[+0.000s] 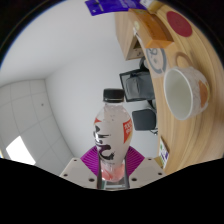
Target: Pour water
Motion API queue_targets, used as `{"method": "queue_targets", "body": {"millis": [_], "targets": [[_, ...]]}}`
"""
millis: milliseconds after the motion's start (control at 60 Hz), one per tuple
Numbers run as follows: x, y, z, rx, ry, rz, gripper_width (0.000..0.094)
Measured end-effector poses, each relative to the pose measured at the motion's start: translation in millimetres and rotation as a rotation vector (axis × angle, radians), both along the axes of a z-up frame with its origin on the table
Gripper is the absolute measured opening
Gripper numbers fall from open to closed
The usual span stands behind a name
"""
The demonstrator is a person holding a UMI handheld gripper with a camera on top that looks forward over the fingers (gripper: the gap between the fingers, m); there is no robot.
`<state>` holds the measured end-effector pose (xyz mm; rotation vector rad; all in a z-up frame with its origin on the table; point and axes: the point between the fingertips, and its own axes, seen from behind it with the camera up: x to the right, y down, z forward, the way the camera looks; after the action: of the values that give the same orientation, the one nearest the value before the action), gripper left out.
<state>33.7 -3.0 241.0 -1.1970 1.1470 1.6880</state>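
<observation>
Wooden tabletop point(190, 140) right: my gripper point(113, 172) clamps the capped water bottle point(113, 135) upright, mug point(182, 92) beyond; pouring not begun.

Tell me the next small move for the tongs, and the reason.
Probably carry the bottle toward the white mug and start tipping it. The tongs look closed on its lower body, it stands upright with the black cap apparently on, and the mug sits beyond on the wooden table.
</observation>
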Motion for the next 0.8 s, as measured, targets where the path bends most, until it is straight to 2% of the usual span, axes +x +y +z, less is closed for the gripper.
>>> {"method": "queue_targets", "body": {"millis": [100, 150, 300, 467, 583, 733, 800], "targets": [[18.0, -0.3, 20.0, 0.043, -0.325, -0.031, 0.0305], [47.2, -10.2, 40.1, 0.065, -0.495, -0.065, 0.0307], [114.4, -9.5, 53.6, 0.091, -1.019, -0.192, 0.0306], [194.8, -8.8, 7.4, -0.002, -1.45, -0.254, 0.0307], [230.6, -13.6, -41.6, -0.081, -1.682, -0.245, 0.0306], [253.7, -9.8, -105.6, -0.146, -1.814, -0.162, 0.0306], [256.5, -12.3, -127.6, -0.164, -1.825, -0.149, 0.0307]]}}
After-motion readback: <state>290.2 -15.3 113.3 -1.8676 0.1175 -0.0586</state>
